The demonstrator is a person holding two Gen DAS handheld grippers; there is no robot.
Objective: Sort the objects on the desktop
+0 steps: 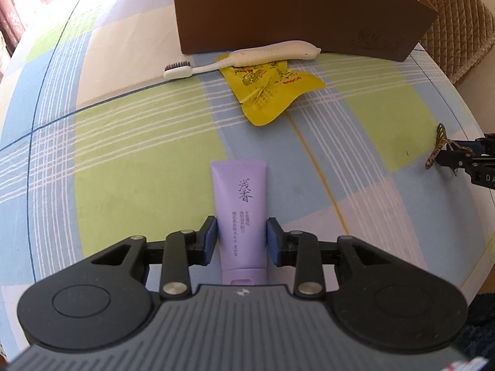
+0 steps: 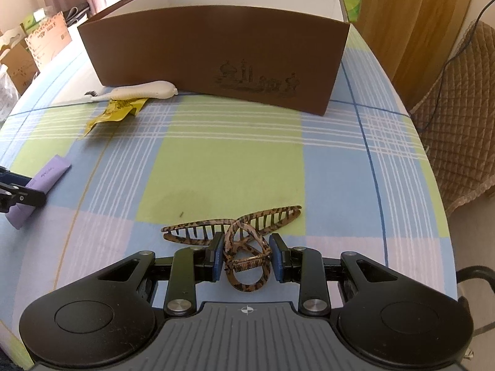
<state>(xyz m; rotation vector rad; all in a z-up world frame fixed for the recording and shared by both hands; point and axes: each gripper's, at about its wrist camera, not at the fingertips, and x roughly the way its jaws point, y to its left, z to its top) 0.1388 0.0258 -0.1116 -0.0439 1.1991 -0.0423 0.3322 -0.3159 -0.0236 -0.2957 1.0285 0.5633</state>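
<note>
Left wrist: fingers (image 1: 213,241) pinch purple tube (image 1: 239,213) – right fingers (image 2: 218,255) clamp hair claw (image 2: 244,247)

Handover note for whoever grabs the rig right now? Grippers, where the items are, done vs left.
Left gripper: pads against both sides of the purple tube, which looks to be on the tablecloth.
Right gripper: closed around the handle end of the tortoiseshell hair claw; its teeth point away towards the box.
Brown box: at the far side, open top; the visible inner walls are bare, floor not visible.
White toothbrush lies against the box front, over the yellow sachet.
Done: both grasps.
Left: probably box the tube and claw, then toothbrush and sachet.
</note>
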